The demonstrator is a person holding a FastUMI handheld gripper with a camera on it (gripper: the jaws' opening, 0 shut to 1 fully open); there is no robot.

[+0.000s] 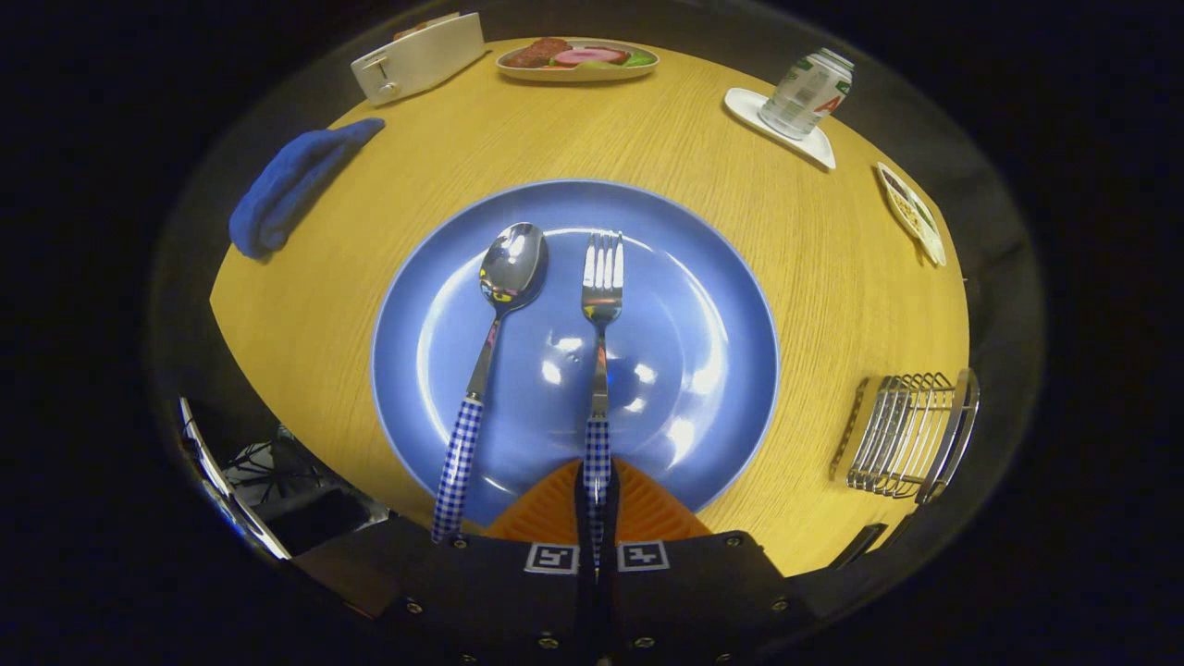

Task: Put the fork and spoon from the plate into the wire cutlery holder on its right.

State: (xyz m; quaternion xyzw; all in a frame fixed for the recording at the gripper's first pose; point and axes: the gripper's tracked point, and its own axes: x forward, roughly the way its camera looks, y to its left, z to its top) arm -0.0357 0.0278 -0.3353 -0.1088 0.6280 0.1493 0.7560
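Observation:
A blue plate (703, 305) lies on the round wooden table, just ahead of my fingers. On it rest a spoon (490, 342) and a fork (601, 314), side by side, both with blue-and-white checked handles pointing toward me. My gripper (597, 495) is shut on the fork's checked handle, both pads pressed against it over the plate's near rim. The spoon lies free to the left of the fork, its handle end hanging past the rim. The wire cutlery holder (906, 435) stands on the table to the right of the plate.
Beyond the plate are a white toaster (421, 55), a dish of food (578, 60) and a drink can on a white coaster (805, 92). A folded blue cloth (291, 180) lies at the left. A small dish (911, 213) sits near the right table edge.

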